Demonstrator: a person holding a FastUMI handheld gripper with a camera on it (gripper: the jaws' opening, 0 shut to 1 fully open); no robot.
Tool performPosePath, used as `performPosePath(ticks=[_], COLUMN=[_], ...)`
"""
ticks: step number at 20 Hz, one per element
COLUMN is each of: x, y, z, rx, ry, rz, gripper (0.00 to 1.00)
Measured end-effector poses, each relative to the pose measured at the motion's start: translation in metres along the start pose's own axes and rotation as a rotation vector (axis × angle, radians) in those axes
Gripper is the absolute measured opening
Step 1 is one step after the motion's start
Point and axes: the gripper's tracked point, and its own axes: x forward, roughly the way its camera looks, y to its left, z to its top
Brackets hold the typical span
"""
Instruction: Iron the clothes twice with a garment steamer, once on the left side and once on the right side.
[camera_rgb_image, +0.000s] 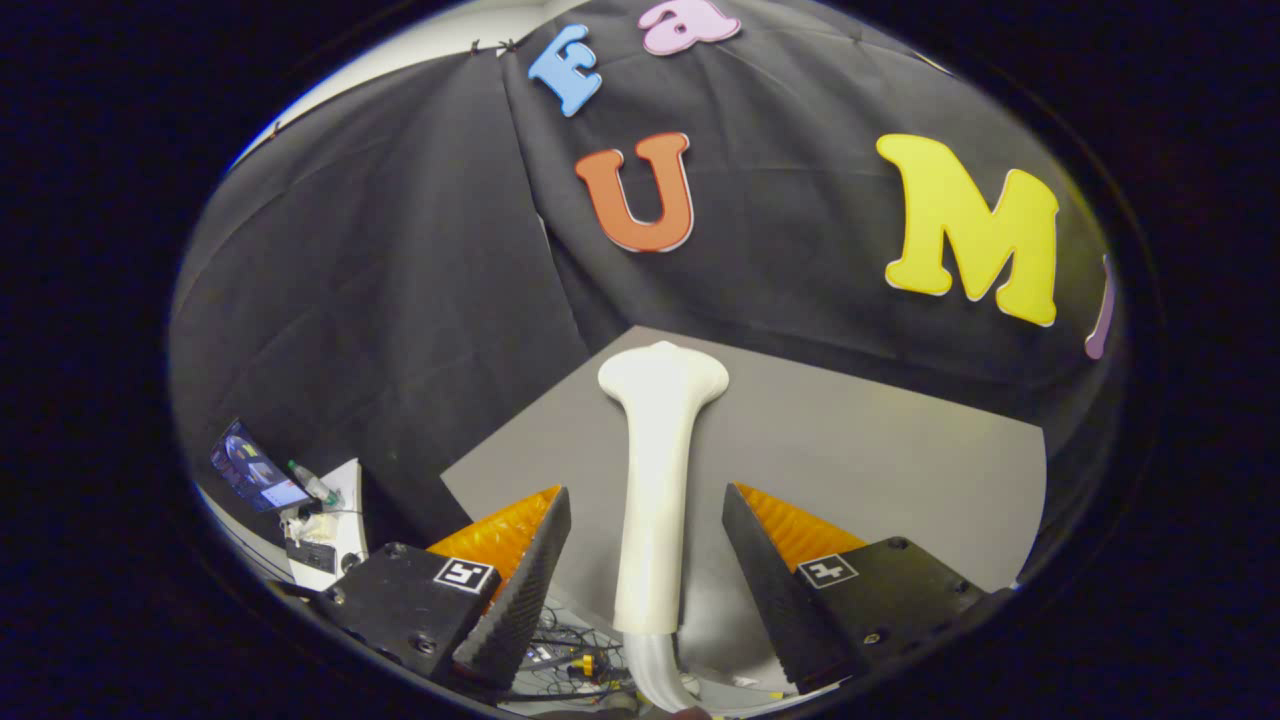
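A white garment steamer (662, 400) stands between my fingers, its flared head beyond the fingertips and its slim handle running down to a pale hose (660, 672). My gripper (645, 492) is open. A narrow gap shows between the handle and each finger, so neither finger presses on it. The steamer's head rises in front of a grey tabletop (860, 450).
Black cloth walls close the booth behind and to the left of the grey tabletop. Off to the lower left, a small lit screen (258, 468) and a white stand (335, 520) hold small items. Loose cables (570, 662) lie below the fingers.
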Motion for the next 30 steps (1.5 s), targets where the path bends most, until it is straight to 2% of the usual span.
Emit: performPosePath(ticks=[2,6,9,10,13,20,24,30], x=[0.008,0.026,0.035,0.038,0.042,0.027,-0.006,-0.085], y=[-0.002,-0.003,-0.009,-0.009,-0.01,-0.013,-0.017,-0.018], z=[-0.002,-0.005,-0.006,-0.006,-0.008,0.001,0.019,0.039], rx=[-0.017,-0.024,-0.013,0.004,0.067,0.138,0.161,0.156], ry=[0.038,0.096,0.123,0.13,0.139,0.081,-0.032,-0.213], rz=[-0.019,-0.053,-0.088,-0.093,-0.102,-0.077,-0.085,-0.102], gripper=[0.93,0.8,0.64,0.63,0.43,0.36,0.34,0.34])
